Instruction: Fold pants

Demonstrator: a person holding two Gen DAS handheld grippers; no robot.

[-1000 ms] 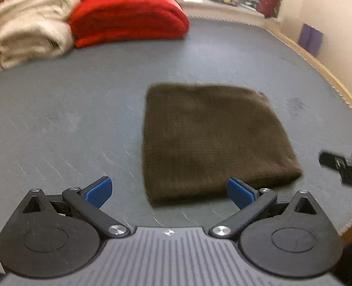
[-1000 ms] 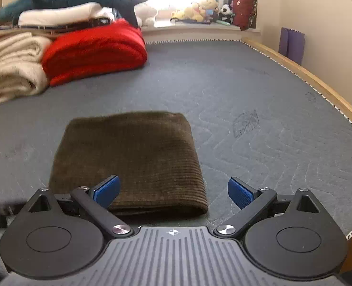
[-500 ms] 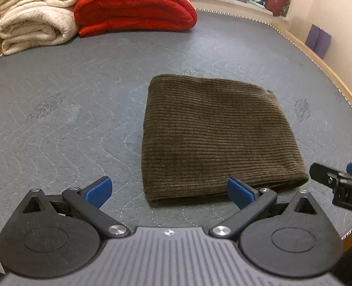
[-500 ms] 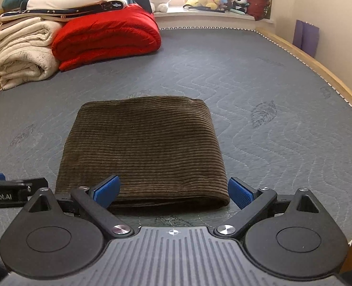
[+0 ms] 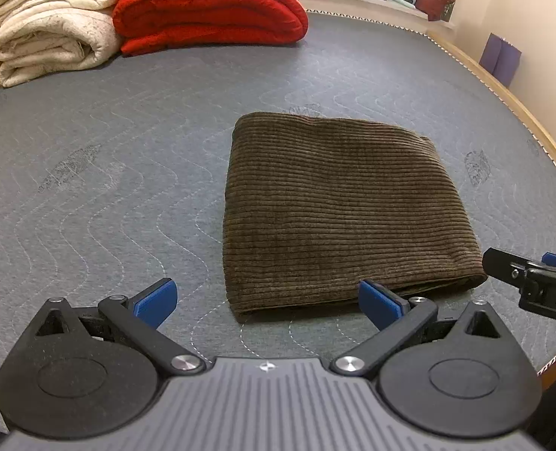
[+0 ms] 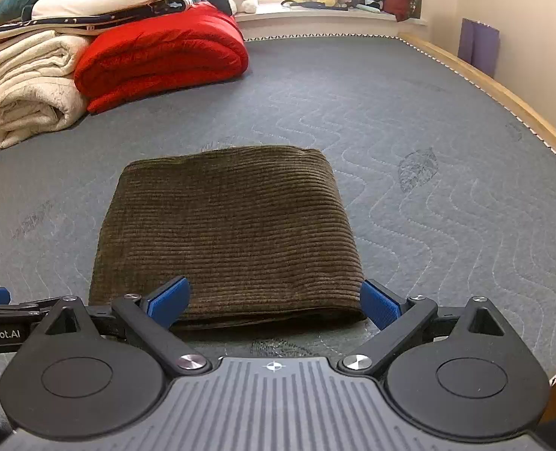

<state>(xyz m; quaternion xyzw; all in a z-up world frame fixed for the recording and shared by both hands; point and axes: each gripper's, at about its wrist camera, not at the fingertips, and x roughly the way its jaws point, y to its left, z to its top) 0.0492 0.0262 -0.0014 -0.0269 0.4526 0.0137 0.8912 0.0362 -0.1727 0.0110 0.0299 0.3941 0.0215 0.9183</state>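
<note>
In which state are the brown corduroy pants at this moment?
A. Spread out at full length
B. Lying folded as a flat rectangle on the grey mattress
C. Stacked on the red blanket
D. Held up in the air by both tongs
B: the brown corduroy pants lie folded in a flat rectangle on the grey quilted mattress, with both tongs open and empty.

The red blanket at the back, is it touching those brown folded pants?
Apart. The right wrist view shows the red blanket lying far behind the pants, with a wide stretch of bare grey mattress between them. The left wrist view shows the same gap.
</note>
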